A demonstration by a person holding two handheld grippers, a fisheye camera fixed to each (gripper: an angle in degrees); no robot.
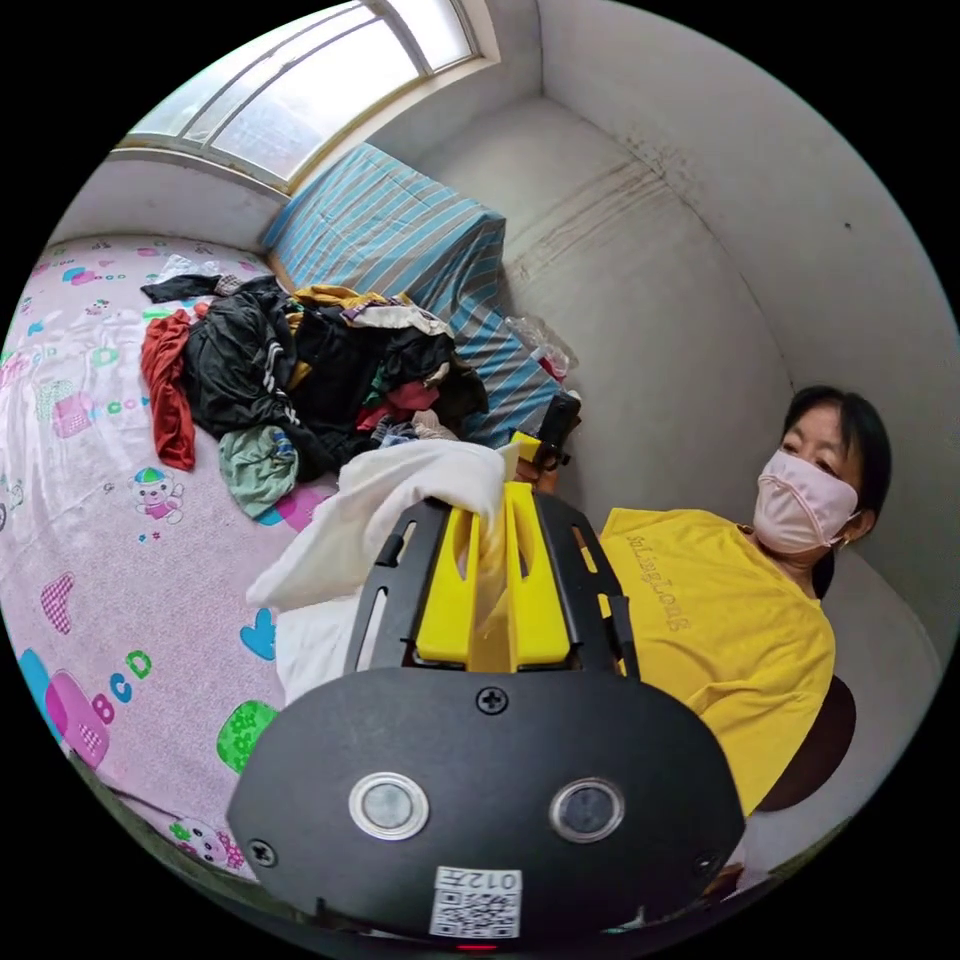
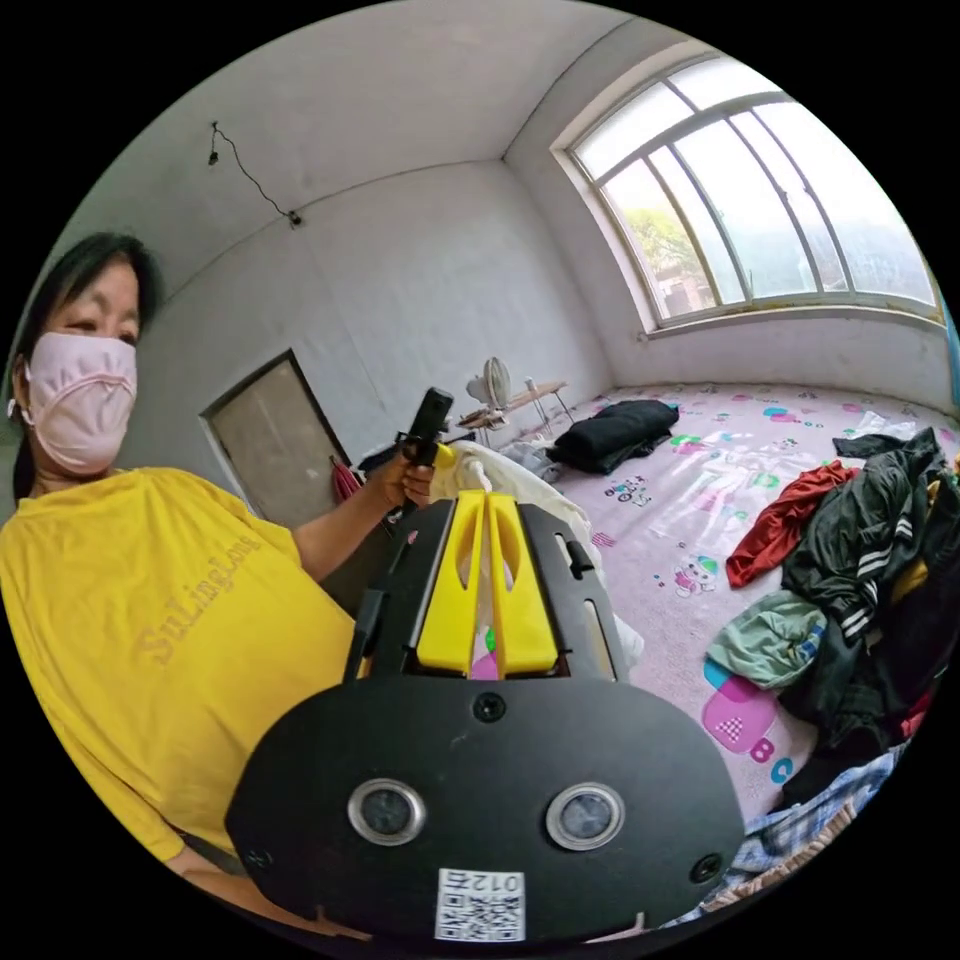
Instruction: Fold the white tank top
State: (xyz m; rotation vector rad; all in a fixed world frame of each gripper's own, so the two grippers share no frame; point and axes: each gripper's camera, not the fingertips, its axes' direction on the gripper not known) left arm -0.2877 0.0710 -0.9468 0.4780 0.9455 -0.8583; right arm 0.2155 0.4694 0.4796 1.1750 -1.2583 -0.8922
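step: lifting, ahead of spreading | left gripper clamped on top | right gripper clamped on top | top: raised above bed, beside pile | next: likely pull edges apart, lay flat

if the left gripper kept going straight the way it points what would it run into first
Probably the pile of clothes on the bed, just past the white tank top that the left gripper is clamped on. The fisheye view makes depth uncertain.

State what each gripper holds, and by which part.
Both the left gripper and right gripper are shut on the white tank top; which part cannot be told.
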